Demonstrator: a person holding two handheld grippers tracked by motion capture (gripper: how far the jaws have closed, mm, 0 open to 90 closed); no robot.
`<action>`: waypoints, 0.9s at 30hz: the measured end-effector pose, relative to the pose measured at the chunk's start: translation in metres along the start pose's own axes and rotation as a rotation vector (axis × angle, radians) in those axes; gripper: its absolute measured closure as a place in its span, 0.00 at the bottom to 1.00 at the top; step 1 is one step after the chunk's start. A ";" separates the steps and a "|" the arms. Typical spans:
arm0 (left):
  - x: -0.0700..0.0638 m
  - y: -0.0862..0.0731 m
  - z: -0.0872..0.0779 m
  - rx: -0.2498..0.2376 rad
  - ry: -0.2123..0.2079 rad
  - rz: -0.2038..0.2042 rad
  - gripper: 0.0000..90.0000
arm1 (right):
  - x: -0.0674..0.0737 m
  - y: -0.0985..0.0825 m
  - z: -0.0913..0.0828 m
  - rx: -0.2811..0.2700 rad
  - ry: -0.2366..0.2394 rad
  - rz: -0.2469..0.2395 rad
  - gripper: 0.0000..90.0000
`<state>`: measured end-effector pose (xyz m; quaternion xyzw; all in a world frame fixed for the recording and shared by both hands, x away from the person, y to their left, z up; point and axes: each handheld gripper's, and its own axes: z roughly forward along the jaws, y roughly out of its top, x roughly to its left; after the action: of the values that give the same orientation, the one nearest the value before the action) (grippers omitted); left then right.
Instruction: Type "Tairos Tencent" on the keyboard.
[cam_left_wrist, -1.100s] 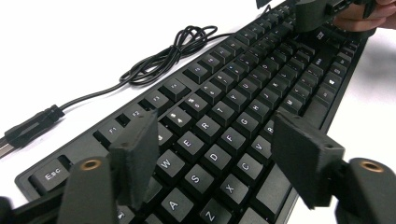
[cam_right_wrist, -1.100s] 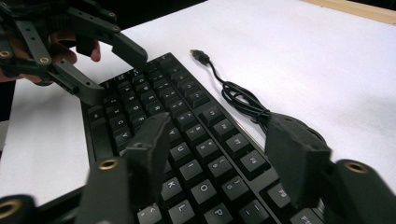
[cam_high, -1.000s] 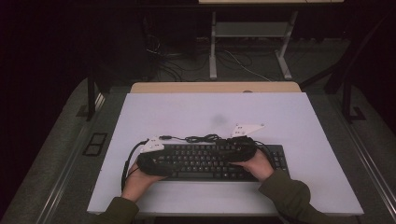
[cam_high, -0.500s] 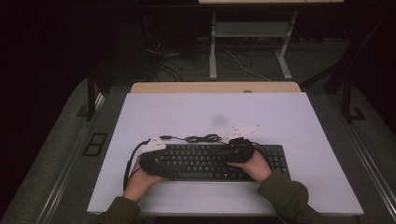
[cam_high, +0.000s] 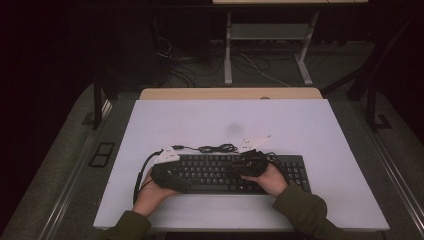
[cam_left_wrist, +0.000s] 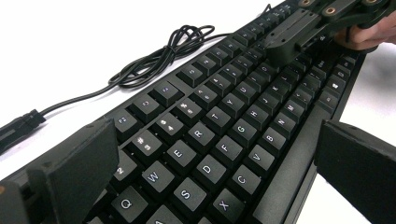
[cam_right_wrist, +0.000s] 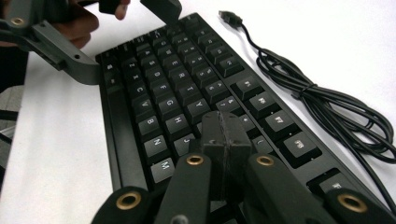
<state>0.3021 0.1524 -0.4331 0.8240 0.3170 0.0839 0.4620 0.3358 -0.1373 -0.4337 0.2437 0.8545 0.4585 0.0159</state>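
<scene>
On the white table (cam_high: 310, 125) from above, the black rectangular keyboard (cam_high: 220, 172) runs left-right under both hands; in the left gripper view my left gripper (cam_left_wrist: 215, 172) straddles its end, released, jaws just widened; in the right gripper view my right gripper (cam_right_wrist: 226, 135) sits mid-board, just clenched empty.

both forearms wear olive-green sleeves (cam_high: 300, 207) with loose cuffs at the wrist. each hand carries a black gripper. the left gripper (cam_left_wrist: 219, 158) has two broad, flat, matte black jaws with squared edges. the right gripper (cam_right_wrist: 226, 135) has narrower black jaws on angular black link arms set with brass-coloured round rivets. a pale grey three-cornered plate (cam_high: 255, 143) sits on top of the right gripper, and a like plate (cam_high: 166, 155) on the left. a thin black cable (cam_high: 141, 172) loops from the left gripper.
</scene>
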 end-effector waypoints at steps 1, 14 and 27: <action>0.000 0.000 0.000 -0.001 0.000 0.000 0.00 | 0.000 0.000 0.001 0.005 -0.001 -0.001 0.99; 0.001 -0.001 0.000 0.002 -0.012 0.002 0.00 | -0.002 0.003 0.011 0.033 -0.008 0.001 0.99; 0.000 -0.002 0.002 0.009 -0.020 0.001 0.00 | 0.000 0.003 0.015 0.062 -0.012 -0.011 0.99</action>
<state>0.3022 0.1519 -0.4355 0.8270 0.3122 0.0745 0.4616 0.3404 -0.1241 -0.4404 0.2423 0.8694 0.4303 0.0161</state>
